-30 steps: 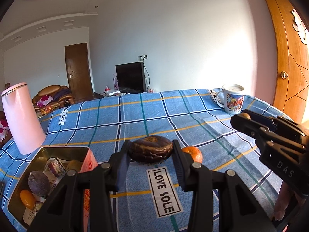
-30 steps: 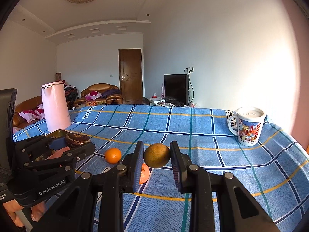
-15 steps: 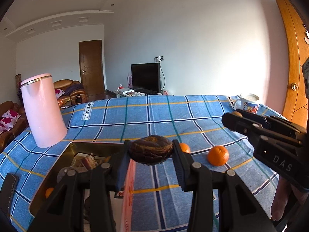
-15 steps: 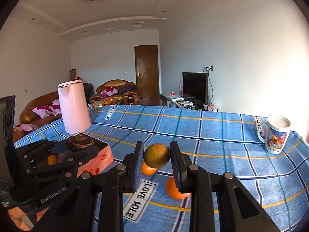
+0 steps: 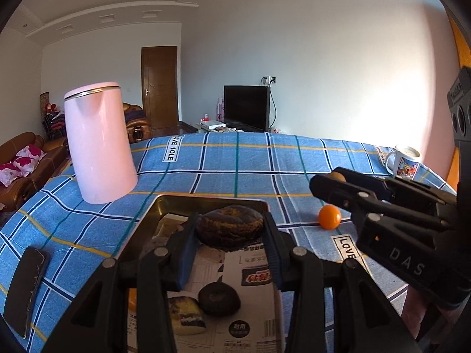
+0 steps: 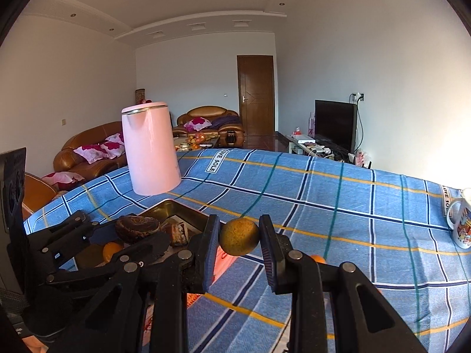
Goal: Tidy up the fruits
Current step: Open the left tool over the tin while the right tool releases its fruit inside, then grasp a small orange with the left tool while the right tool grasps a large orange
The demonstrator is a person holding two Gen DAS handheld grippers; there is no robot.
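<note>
My left gripper [image 5: 231, 231] is shut on a dark brown wrinkled fruit [image 5: 230, 229] and holds it above the open metal tin [image 5: 206, 200]. The tin holds another dark fruit [image 5: 219, 298], a small orange at its left and printed packets. My right gripper [image 6: 239, 236] is shut on a yellow-brown round fruit [image 6: 239, 236], just right of the tin [image 6: 176, 210]. In the right wrist view the left gripper [image 6: 137, 229] shows at the lower left with its fruit. A loose orange [image 5: 329, 217] lies on the blue checked cloth right of the tin.
A pink kettle [image 5: 98, 144] stands behind the tin at the left. A printed mug [image 5: 404, 163] stands at the far right edge. A dark phone [image 5: 26, 289] lies at the table's left edge. A second orange [image 6: 318, 259] peeks out behind my right gripper.
Both grippers have swung left with their fruits. The left gripper has gone from beside the tin to above it. The right gripper has come up close to the tin's right side.
</note>
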